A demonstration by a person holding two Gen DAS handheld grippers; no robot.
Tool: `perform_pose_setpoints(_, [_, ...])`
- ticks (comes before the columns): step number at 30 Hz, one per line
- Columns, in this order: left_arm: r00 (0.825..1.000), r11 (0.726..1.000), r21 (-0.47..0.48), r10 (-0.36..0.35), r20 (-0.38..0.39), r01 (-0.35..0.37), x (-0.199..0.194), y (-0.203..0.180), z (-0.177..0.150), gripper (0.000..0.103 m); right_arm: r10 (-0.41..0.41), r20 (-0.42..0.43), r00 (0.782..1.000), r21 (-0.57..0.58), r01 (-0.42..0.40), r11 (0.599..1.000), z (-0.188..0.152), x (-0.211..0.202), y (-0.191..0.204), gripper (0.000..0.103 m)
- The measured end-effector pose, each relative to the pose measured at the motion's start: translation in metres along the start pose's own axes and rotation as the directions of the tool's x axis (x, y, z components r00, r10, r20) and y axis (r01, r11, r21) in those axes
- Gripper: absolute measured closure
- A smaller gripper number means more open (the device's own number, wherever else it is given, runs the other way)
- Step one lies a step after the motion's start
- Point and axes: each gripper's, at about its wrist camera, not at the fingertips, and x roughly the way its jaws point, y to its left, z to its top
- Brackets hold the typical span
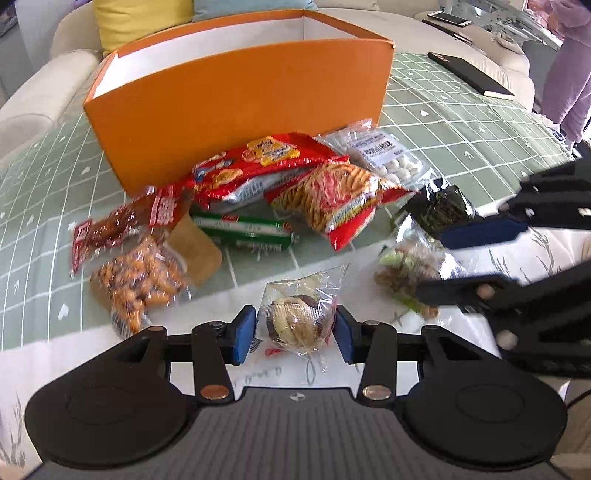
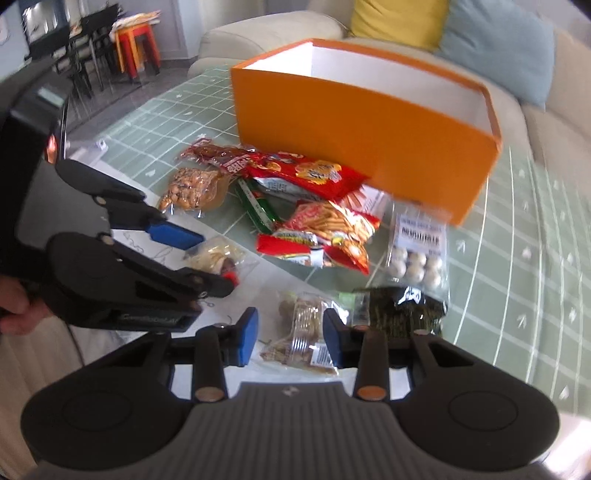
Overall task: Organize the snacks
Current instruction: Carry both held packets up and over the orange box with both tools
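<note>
My left gripper (image 1: 295,332) is shut on a clear-wrapped pastry (image 1: 295,317), its blue pads against both sides of the wrapper just above the tablecloth. My right gripper (image 2: 291,338) is shut on a packet of brown biscuits (image 2: 303,332). In the left wrist view this right gripper (image 1: 432,264) reaches in from the right edge. The orange box (image 1: 240,103) stands open behind a pile of snacks: a red cracker bag (image 1: 258,162), a noodle-snack bag (image 1: 332,199), a green tube (image 1: 243,229), peanuts (image 1: 140,280), white balls (image 1: 380,155) and a dark seaweed pack (image 1: 443,210).
A green checked tablecloth (image 1: 461,122) covers the table, with a black notebook (image 1: 469,74) at the far right. A cream sofa (image 2: 258,33) with cushions runs behind the box. A person in purple (image 1: 569,74) stands at the far right. A hand (image 2: 14,306) holds the left gripper.
</note>
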Motion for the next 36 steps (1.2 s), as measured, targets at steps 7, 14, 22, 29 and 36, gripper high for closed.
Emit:
perform_pose_setpoints(7, [1.0,1.0,0.014,0.017,0.007,-0.017,0.001,-0.006,-0.005,0.051,-0.021,-0.039,0.999,0.009,0.022,1.0,0.001,0.021,-0.004,0.065])
perform_pose_setpoints(14, [1.0,0.999,-0.032,0.004,0.019,-0.004,0.001,0.0,-0.009,0.053,0.04,-0.017,0.999,0.094,-0.038,0.995,-0.001,0.023,-0.013,0.082])
perform_pose_setpoints(22, [0.998,0.998,-0.065,0.016,0.064,-0.012,-0.025,0.0,-0.002,0.054,0.072,0.027,0.997,0.084,-0.075,0.994,0.003,-0.005,-0.005,0.084])
perform_pose_setpoints(29, [0.989,0.994,-0.107,0.039,0.141,-0.025,-0.059,0.009,0.025,0.054,0.085,0.125,0.989,0.105,-0.098,0.99,0.025,-0.04,-0.015,0.085])
perform_pose_setpoints(36, [0.967,0.985,-0.154,0.111,0.23,-0.077,-0.082,0.034,0.07,0.054,0.07,0.226,0.972,0.09,-0.093,0.992,0.08,-0.058,-0.037,0.085])
